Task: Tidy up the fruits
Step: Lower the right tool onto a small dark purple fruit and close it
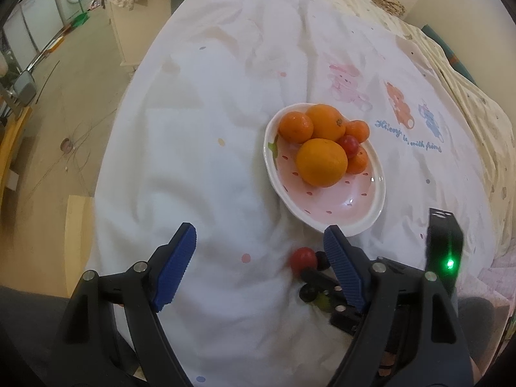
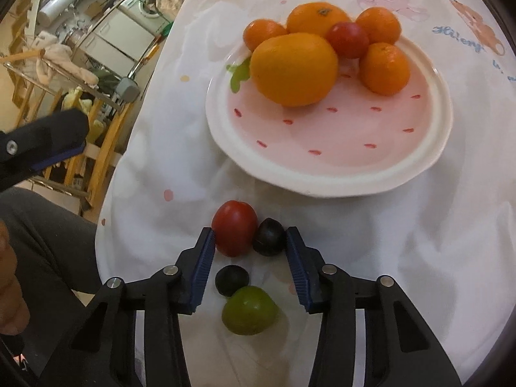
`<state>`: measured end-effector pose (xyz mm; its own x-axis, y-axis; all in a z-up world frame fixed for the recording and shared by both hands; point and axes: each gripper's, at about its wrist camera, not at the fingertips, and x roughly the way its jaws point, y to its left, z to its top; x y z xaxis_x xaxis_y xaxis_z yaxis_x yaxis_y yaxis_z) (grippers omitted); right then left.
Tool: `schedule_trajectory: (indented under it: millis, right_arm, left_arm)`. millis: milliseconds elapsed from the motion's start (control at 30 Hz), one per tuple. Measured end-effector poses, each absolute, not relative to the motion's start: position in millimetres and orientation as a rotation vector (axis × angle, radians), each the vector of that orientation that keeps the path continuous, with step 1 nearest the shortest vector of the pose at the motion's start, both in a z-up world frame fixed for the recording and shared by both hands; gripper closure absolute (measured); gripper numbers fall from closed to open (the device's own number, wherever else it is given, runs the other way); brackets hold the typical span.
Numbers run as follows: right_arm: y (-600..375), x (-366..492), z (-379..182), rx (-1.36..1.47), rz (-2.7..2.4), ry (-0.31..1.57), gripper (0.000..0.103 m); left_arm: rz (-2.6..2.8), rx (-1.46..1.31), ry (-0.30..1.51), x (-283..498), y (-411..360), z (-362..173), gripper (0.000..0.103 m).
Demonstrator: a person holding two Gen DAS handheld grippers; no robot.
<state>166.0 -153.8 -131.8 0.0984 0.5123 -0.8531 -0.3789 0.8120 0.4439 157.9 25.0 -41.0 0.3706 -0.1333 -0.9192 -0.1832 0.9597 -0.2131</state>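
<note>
Right gripper (image 2: 250,242) part-open – red tomato (image 2: 234,232), dark plum (image 2: 270,237) between jaws, left gripper (image 1: 259,245) wide.

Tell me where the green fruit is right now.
In the right wrist view, the green fruit lies on the cloth between the right tool's fingers, just behind a dark fruit.

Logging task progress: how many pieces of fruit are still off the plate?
4, all on the cloth just below the plate, between the right claw fingers: red fruit, dark fruit beside it, second dark fruit, green fruit nearest. Others could be out of frame.
</note>
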Motion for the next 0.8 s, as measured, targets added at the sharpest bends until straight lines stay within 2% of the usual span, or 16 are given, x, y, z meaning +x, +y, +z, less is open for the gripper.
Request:
schedule_trajectory:
  millis: [133, 167, 433, 600, 800]
  right_arm:
    - [-167, 168, -130, 0.178, 0.656, 1.315, 0.068]
    - [-169, 168, -127, 0.176, 0.649, 1.308, 0.083]
    - [-162, 169, -132, 0.147, 0.608, 1.329, 0.084]
    - [-146, 171, -139, 0.103, 0.612, 1.351, 0.077]
    - [-139, 166, -136, 0.042, 0.617, 1.348, 0.078]
  left_arm:
    - [0.034, -0.297, 1.196, 158, 24, -41, 0.024]
    - [0.032, -0.295, 1.196, 158, 24, -41, 0.024]
    - [0.032, -0.300, 1.195, 157, 24, -41, 0.024]
    - [0.033, -0.286, 1.200, 157, 24, -42, 0.024]
    - [0.044, -0.283, 1.225, 159, 26, -49, 0.024]
